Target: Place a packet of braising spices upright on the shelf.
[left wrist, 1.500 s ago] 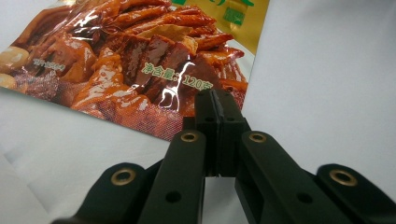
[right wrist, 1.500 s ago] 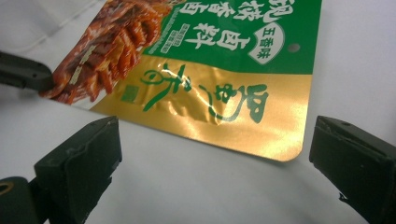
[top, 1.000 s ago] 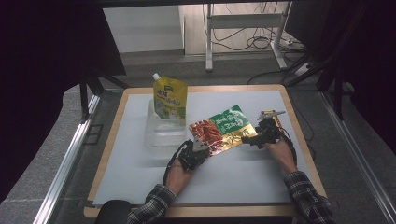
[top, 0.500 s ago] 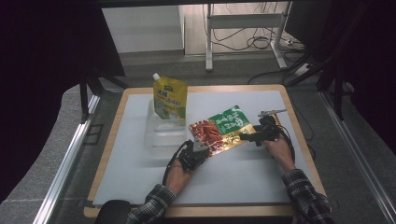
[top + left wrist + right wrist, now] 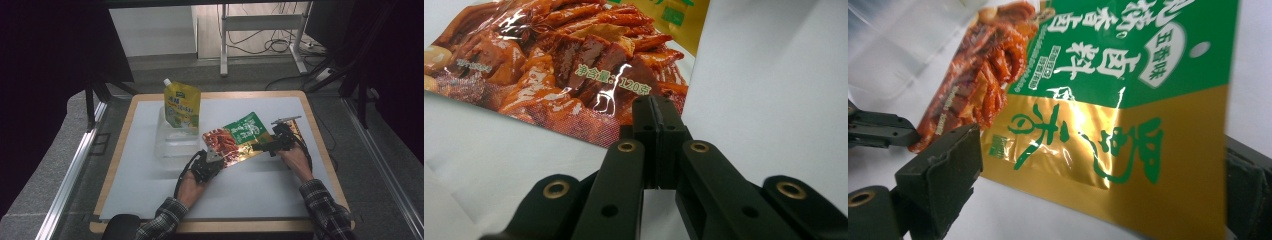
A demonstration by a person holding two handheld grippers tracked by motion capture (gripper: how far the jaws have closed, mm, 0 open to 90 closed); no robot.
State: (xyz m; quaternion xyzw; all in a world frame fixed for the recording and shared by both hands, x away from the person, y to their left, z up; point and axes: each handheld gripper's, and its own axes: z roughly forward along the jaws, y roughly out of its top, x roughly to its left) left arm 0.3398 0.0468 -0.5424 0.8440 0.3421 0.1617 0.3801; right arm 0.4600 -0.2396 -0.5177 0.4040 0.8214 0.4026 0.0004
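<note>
Pinching only the lower corner of the shiny green-and-gold foil food pouch point(image 5: 237, 140) at frame centre above the white counter point(image 5: 150, 190), the left tongs point(image 5: 655, 107) may slip; the right tongs point(image 5: 1098, 175) stand spread around its gold edge.

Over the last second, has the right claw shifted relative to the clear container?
Yes, slightly. The right claw has slid left along the foil snack packet, toward the clear container. Its jaws stand open around the packet's edge.
</note>
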